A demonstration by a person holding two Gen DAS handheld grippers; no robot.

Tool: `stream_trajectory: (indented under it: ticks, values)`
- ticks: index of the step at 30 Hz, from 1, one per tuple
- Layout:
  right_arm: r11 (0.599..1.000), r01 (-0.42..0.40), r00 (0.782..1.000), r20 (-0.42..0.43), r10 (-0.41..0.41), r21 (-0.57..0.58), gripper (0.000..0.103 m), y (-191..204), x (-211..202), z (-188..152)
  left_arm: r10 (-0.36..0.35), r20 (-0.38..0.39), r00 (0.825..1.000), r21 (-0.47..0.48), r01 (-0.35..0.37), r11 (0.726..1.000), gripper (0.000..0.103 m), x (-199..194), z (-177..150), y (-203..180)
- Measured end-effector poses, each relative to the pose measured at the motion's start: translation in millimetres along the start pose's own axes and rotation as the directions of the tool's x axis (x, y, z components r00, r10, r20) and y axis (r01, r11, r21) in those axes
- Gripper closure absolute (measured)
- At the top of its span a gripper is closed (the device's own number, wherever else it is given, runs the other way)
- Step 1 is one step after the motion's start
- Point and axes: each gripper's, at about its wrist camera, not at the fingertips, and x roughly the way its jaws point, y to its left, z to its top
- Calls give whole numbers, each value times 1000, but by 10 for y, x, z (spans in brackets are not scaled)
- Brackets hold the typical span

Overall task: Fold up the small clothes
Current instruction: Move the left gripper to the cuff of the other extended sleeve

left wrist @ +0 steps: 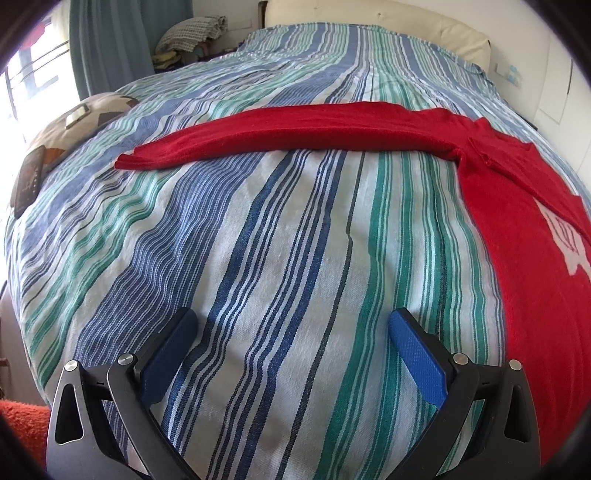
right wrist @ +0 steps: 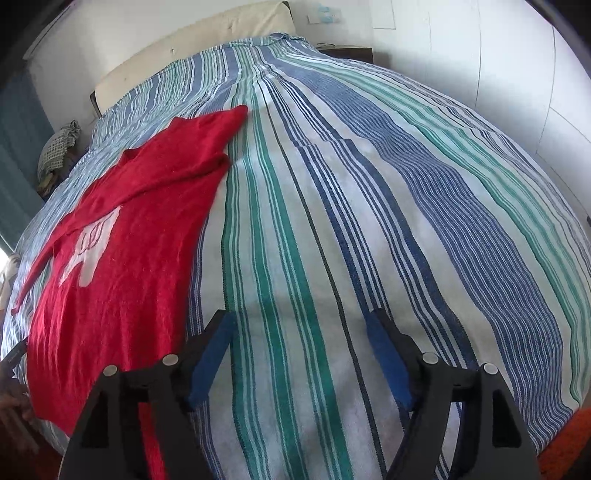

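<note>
A red long-sleeved sweater [left wrist: 517, 229] with a white print lies flat on the striped bed. In the left wrist view its body is at the right and one sleeve [left wrist: 288, 129] stretches out to the left. In the right wrist view the sweater [right wrist: 122, 258] lies at the left, with its other sleeve [right wrist: 207, 147] folded in over the chest. My left gripper [left wrist: 291, 321] is open and empty above bare bedspread, left of the sweater. My right gripper [right wrist: 299, 321] is open and empty, just right of the sweater's hem.
The bed has a blue, green and white striped cover [left wrist: 258, 258]. A cushion with a phone and a remote [left wrist: 29, 177] lies at its left edge. A cream headboard [left wrist: 369, 18] and white walls stand beyond. An orange rug [left wrist: 22, 421] lies on the floor.
</note>
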Motion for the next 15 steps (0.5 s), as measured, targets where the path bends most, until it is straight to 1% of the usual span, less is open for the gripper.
stream_trajectory:
  ticks: [11,13,14,15]
  values:
    - [1000,-19,1000,2,19,22,26,-18,20,-3,-2,-20,1000,-3,2,1000,0,9,24,-14]
    - [1000,-18,1000,1,18,21,26,-19,19,-3,-23,-53,998,-14,22,1000,1,-52,79,15]
    - [1000,-17,1000,1,17,20,26,-18,20,-2,-66,-52,996,-42,64,997,2,-143,138,70]
    - [1000,-17,1000,1,17,22,26,-18,20,-5,-114,-25,993,-68,112,991,1,-235,199,134]
